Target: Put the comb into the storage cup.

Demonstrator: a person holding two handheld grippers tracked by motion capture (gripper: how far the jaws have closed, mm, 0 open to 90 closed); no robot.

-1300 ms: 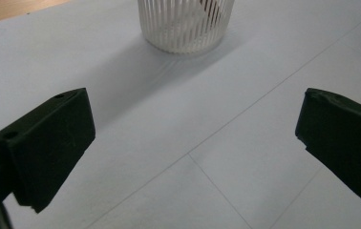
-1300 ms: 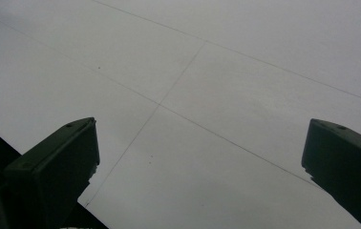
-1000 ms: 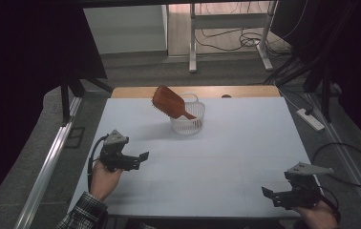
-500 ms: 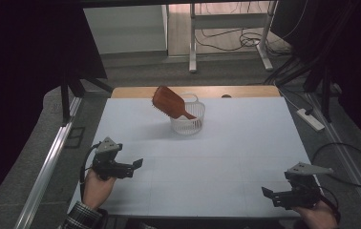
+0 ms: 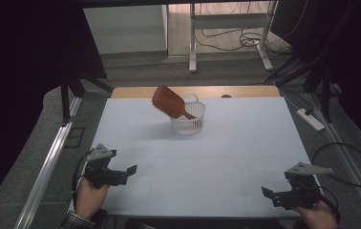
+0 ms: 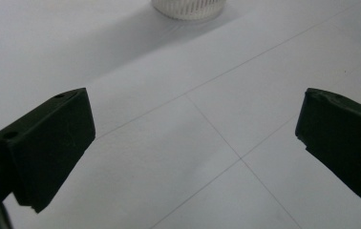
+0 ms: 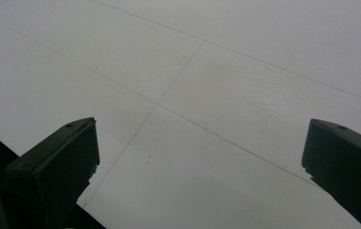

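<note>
So both grippers sit at the near edge of the white table, well apart from each other. The left gripper is at the near left corner, held in a hand with a plaid cuff peeking in at the bottom, and its jaws point roughly toward the middle of the table. In the left gripper view the left gripper has its jaws spread wide with nothing between them, just bare tabletop with faint grid lines, and the bottom of the white basket peeks in at the very top edge, so it's far ahead of the fingertips. The right gripper is at the near right corner, jaws aimed leftward along the front edge. From the right gripper view the right gripper is also opened wide and empty, hovering over plain table, with the dark table edge showing at lower left. The white basket stands upright toward the far side of the table, about centre, well away from both sets of fingers. A brown hairbrush leans in it, handle down inside the basket and the paddle head sticking up and out to the left over the rim. Neither gripper touches the basket or the brush.
</note>
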